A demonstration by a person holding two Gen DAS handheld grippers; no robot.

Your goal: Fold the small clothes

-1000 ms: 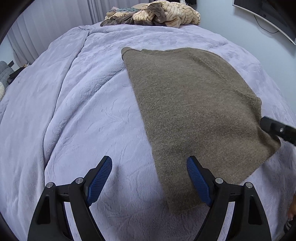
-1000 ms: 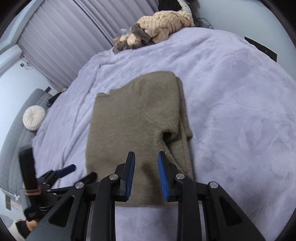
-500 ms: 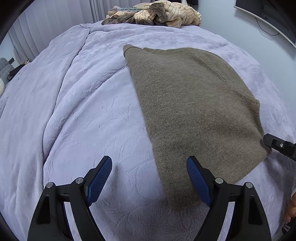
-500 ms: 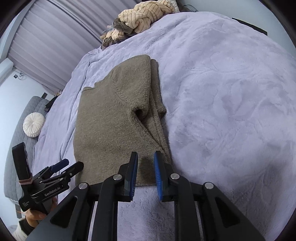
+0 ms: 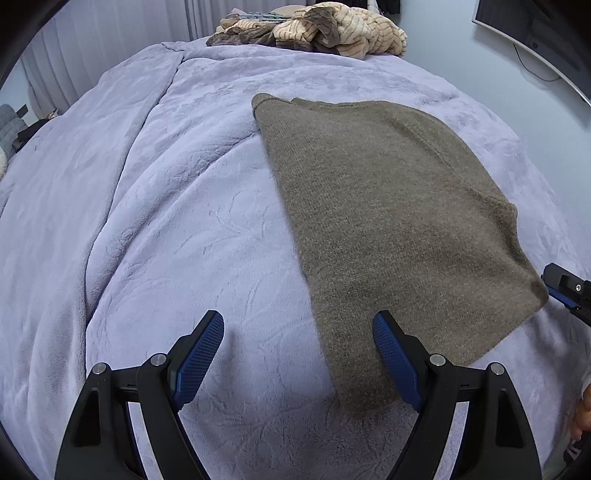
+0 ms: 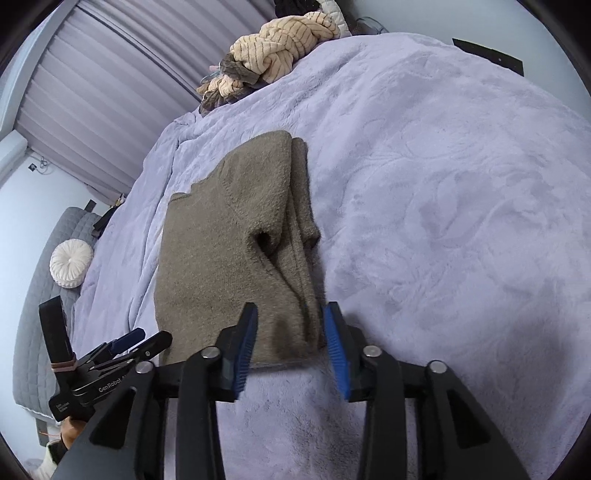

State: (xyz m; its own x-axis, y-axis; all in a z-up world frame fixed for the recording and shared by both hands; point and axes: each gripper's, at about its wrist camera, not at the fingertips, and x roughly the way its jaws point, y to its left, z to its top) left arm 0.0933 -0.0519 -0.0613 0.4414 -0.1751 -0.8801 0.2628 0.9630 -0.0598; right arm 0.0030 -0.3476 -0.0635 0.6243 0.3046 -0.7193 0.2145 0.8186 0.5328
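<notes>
An olive-brown knit sweater (image 5: 388,221) lies flat and partly folded on the lavender bed cover (image 5: 166,221); it also shows in the right wrist view (image 6: 229,258), with a folded-in sleeve along its right side. My left gripper (image 5: 297,354) is open and empty, its jaws either side of the sweater's near left corner. My right gripper (image 6: 290,343) is open, its jaws straddling the sweater's near right corner without pinching it. The right gripper's tip also shows in the left wrist view (image 5: 567,290) at the sweater's right corner.
A heap of beige striped and brown clothes (image 5: 317,29) lies at the bed's far end, also in the right wrist view (image 6: 269,62). A grey sofa with a white round cushion (image 6: 70,267) stands left of the bed. A wall screen (image 5: 535,40) is on the right.
My right gripper has opened from nearly shut and now straddles the sweater's near corner. The left gripper has stayed open and shifted slightly nearer the sweater's edge.
</notes>
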